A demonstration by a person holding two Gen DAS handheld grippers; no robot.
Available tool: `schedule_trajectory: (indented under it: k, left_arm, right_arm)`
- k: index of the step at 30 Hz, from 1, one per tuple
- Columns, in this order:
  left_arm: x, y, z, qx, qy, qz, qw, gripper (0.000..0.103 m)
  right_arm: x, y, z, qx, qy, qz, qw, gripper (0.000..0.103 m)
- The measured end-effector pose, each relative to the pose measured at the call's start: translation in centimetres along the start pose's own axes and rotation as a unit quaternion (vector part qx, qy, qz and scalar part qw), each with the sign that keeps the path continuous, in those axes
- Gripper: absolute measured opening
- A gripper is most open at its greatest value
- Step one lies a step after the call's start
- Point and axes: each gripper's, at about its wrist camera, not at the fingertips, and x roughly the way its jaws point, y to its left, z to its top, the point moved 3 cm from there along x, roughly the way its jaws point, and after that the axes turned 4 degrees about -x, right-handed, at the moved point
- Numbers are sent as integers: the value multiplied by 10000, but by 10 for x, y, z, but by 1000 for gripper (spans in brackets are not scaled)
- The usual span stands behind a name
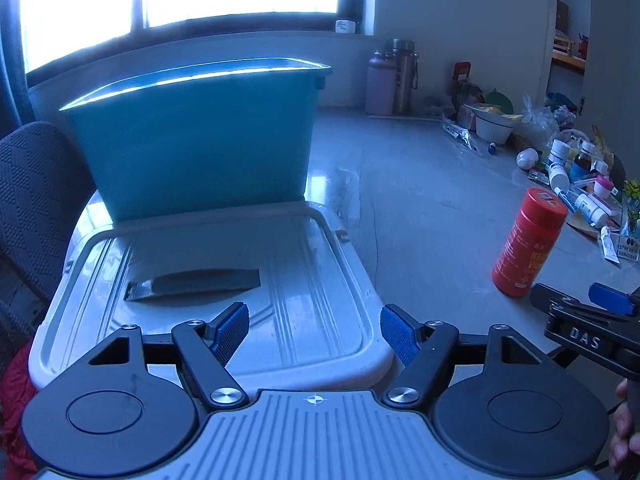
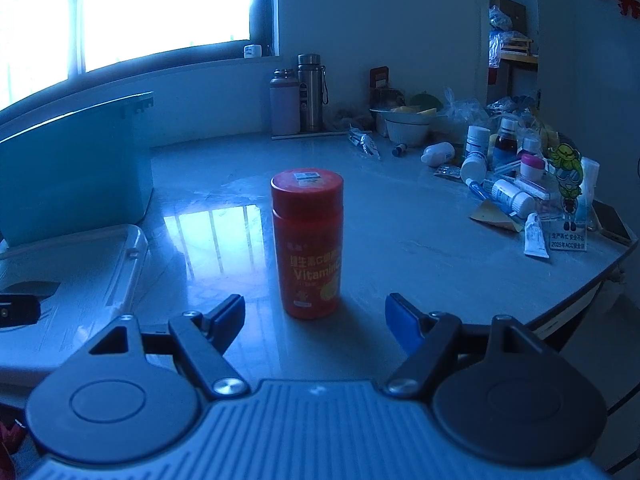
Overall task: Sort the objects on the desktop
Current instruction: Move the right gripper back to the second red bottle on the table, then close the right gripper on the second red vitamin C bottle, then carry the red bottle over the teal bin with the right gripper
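A red vitamin bottle (image 2: 307, 242) stands upright on the grey table, just ahead of my open, empty right gripper (image 2: 315, 318); it also shows in the left wrist view (image 1: 528, 242). My left gripper (image 1: 314, 334) is open and empty above the white bin lid (image 1: 304, 264), which lies flat in front of the teal storage bin (image 1: 200, 136). The right gripper shows at the right edge of the left wrist view (image 1: 588, 312). A pile of small medicine bottles and tubes (image 2: 508, 176) lies at the table's right side.
Two thermos flasks (image 2: 298, 96) and a white bowl (image 2: 406, 128) stand at the back by the wall. A cartoon acrylic stand (image 2: 568, 200) is near the right table edge. A dark chair (image 1: 36, 200) is left of the bin.
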Motion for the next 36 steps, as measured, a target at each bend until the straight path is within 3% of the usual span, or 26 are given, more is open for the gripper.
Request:
schedule_trajectory:
  k: [18, 19, 20, 36]
  left_arm:
    - [39, 19, 27, -82, 65, 259, 9996, 75]
    - [40, 20, 28, -90, 67, 275, 9996, 75]
    - [41, 21, 29, -101, 69, 293, 9995, 75]
    - [11, 29, 29, -329, -248, 390, 9984, 75]
  right_arm:
    - [71, 1, 20, -81, 168, -87, 9998, 77]
    - [74, 1, 21, -94, 174, -80, 9998, 73]
    - [75, 2, 23, -124, 171, -77, 9997, 49]
    - [10, 40, 46, -503, 132, 403, 9978, 50]
